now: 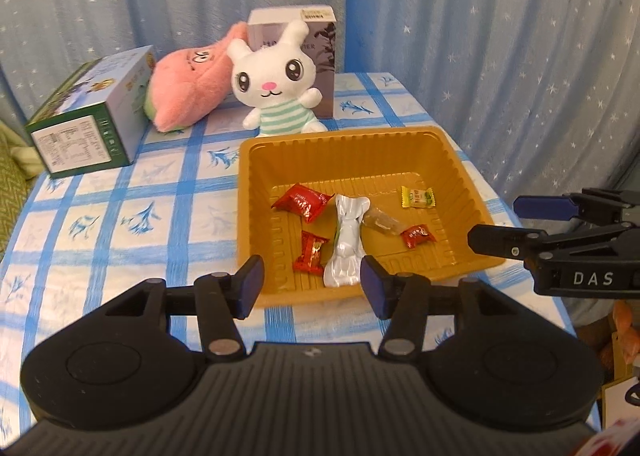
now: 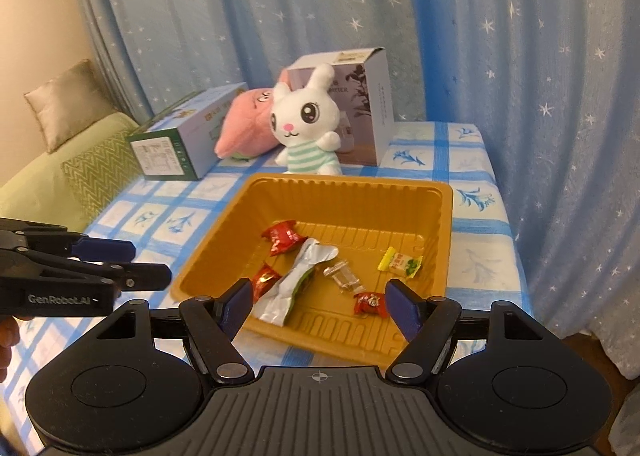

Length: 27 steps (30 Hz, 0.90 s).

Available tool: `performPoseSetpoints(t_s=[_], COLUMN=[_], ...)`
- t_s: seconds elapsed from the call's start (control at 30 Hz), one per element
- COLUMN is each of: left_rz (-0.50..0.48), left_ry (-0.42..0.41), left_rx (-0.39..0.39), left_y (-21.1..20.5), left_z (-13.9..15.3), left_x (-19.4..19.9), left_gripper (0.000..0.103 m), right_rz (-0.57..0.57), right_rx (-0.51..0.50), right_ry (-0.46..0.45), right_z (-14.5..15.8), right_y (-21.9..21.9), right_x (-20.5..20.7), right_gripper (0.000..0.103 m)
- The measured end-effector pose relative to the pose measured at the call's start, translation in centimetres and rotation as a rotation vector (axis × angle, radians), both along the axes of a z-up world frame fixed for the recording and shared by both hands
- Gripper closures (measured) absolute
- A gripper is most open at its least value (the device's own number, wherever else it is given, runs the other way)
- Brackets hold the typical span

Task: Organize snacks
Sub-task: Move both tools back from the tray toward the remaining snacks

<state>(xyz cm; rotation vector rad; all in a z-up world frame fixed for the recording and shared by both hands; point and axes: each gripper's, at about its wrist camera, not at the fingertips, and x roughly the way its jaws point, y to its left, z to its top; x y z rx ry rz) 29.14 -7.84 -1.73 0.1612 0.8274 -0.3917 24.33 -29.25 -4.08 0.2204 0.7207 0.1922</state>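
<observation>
A gold tray [image 1: 460, 171] sits on a table with a blue checked cloth [image 1: 120, 215], close to the table's right edge. All the snacks lie inside the tray. A long white packet [image 1: 347, 244] lies in the middle of the tray, reaching toward its near wall. A big red candy [image 1: 304, 201] lies by the packet's far end, on the left. A smaller red candy [image 1: 311, 252] lies left of the packet, nearer the near wall. A clear wrapped candy [image 1: 382, 221] lies just right of the packet. Another small red candy [image 1: 418, 236] lies beside the clear one, on its right. A yellow candy [image 1: 417, 196] lies by itself toward the tray's far right corner. The left gripper [image 1: 312, 287] hangs above the tray's near wall with its jaws apart and nothing between them. The right gripper [image 2: 318, 306] also hangs over the near wall, jaws wide apart and holding nothing. At the far edge of the table a white bunny toy [image 1: 276, 87] sits just behind the tray. A pink plush [image 1: 188, 87] leans next to the bunny on its left. A tall box [image 1: 324, 55] stands behind the bunny. A green and white box [image 1: 92, 115] lies on its side near the far left corner. A blue curtain with stars [image 1: 480, 35] hangs behind the table.
</observation>
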Motion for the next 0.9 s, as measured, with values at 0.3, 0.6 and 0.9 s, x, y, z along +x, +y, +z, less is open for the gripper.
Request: performPoseSetpoints(t_s=[0.3, 0.6, 0.9], left_rz=[0.09, 0.186, 0.279], left_ry=[-0.013, 0.012, 0.063], left_rx=[-0.024, -0.028, -0.033], left_y=[3.2, 7.0, 9.8], left_z=[1.6, 1.2, -0.7], left_x=[-5.6, -10.8, -15.0], left_gripper=[0.05, 0.049, 0.049], right_rz=[0.064, 0.148, 0.265], right_rx=[-0.002, 0.005, 0.005], right_ry=[-0.013, -0.01, 0.046], right_z=[0.8, 0.9, -0.5], right_y=[1.1, 3.0, 5.9], right_x=[-4.0, -7.2, -9.2], right_gripper=[0.03, 0.03, 0.03])
